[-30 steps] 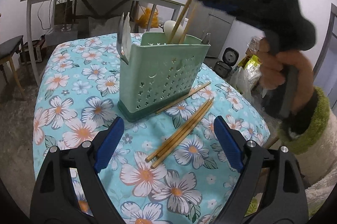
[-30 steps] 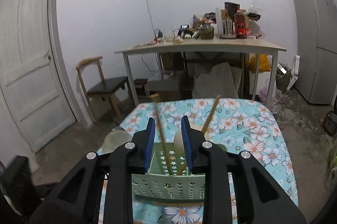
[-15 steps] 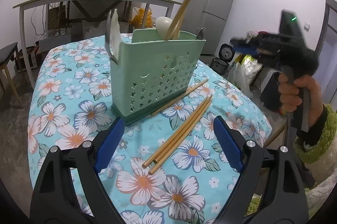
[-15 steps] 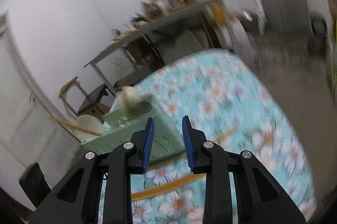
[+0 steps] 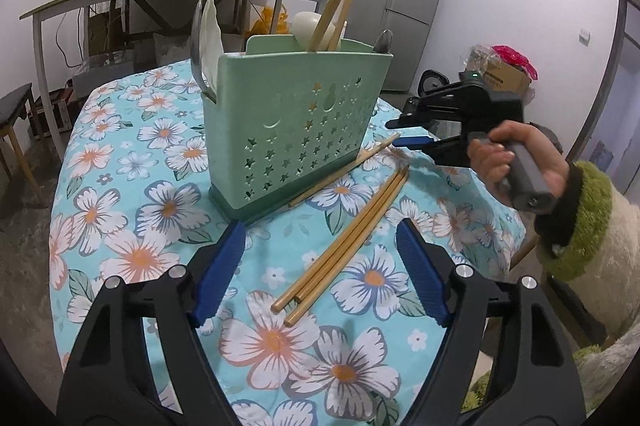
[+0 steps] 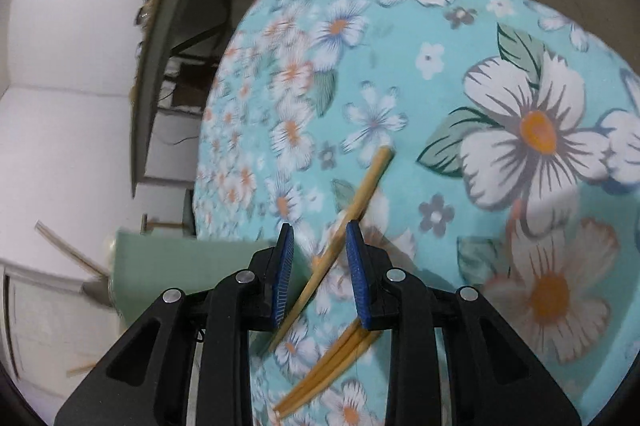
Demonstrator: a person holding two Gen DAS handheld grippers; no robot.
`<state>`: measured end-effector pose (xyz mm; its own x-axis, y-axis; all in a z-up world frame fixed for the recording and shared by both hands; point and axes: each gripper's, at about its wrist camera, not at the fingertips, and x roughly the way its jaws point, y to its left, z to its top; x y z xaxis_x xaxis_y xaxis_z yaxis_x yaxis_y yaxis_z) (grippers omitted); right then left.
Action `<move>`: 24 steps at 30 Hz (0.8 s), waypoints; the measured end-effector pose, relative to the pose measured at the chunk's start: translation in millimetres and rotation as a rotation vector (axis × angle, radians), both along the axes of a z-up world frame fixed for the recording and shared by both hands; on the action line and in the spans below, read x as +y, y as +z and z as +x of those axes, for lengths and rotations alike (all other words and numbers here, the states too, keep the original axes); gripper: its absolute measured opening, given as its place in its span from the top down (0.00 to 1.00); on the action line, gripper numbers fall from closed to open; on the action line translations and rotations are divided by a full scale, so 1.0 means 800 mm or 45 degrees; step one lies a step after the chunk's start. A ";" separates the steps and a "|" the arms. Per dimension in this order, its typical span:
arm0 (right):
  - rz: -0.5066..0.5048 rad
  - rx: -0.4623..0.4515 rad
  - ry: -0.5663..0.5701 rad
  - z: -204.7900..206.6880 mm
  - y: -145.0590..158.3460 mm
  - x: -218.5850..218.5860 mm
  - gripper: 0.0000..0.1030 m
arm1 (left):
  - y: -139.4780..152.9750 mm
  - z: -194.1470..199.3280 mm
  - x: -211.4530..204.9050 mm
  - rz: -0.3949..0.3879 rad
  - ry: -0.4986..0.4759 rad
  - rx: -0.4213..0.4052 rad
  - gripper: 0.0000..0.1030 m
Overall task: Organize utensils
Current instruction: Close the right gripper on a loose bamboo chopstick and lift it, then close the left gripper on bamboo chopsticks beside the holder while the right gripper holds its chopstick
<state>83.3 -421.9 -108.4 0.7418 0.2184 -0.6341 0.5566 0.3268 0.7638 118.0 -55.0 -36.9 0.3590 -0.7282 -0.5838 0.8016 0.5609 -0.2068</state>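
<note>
R gripper [image 6: 320,250], rolled sideways, straddles the lone chopstick [image 6: 356,202] by the caddy [image 5: 296,122], jaws apart, no grip yet. L gripper [image 5: 320,266], jaws just narrowing, empty, hangs over the three chopsticks [image 5: 344,246], prob. next pick.

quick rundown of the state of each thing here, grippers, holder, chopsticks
left gripper: open, empty, jaws just narrowed a little
right gripper: open, narrow gap, single chopstick lies in line with it
utensil holder: upright, holds chopsticks and spoons
three loose chopsticks: flat on tablecloth
</note>
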 end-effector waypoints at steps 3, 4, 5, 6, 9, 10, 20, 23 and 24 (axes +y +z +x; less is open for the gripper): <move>0.025 0.036 -0.044 0.015 -0.017 -0.005 0.77 | -0.003 0.001 0.004 0.003 0.001 0.002 0.31; 0.029 0.041 -0.054 0.018 -0.020 -0.006 0.78 | -0.004 0.002 0.005 0.005 0.002 0.006 0.33; 0.036 0.039 -0.064 0.021 -0.024 -0.006 0.81 | -0.005 0.003 0.005 0.006 0.003 0.012 0.35; 0.036 0.035 -0.072 0.023 -0.027 -0.006 0.85 | -0.006 0.004 0.006 0.006 0.002 0.017 0.35; 0.056 0.020 -0.104 0.022 -0.035 -0.006 0.90 | -0.008 0.006 0.006 0.012 -0.006 0.023 0.38; 0.079 0.004 -0.117 0.019 -0.037 -0.007 0.91 | -0.008 0.005 0.005 0.015 -0.011 0.020 0.38; 0.271 -0.160 -0.123 -0.008 -0.047 -0.023 0.93 | -0.003 -0.002 -0.006 0.019 -0.051 -0.005 0.42; 0.304 -0.204 -0.106 -0.022 -0.043 -0.027 0.93 | -0.003 -0.001 -0.006 0.028 -0.051 -0.007 0.44; 0.315 -0.220 -0.102 -0.029 -0.041 -0.028 0.93 | -0.003 0.000 -0.006 0.028 -0.050 -0.002 0.45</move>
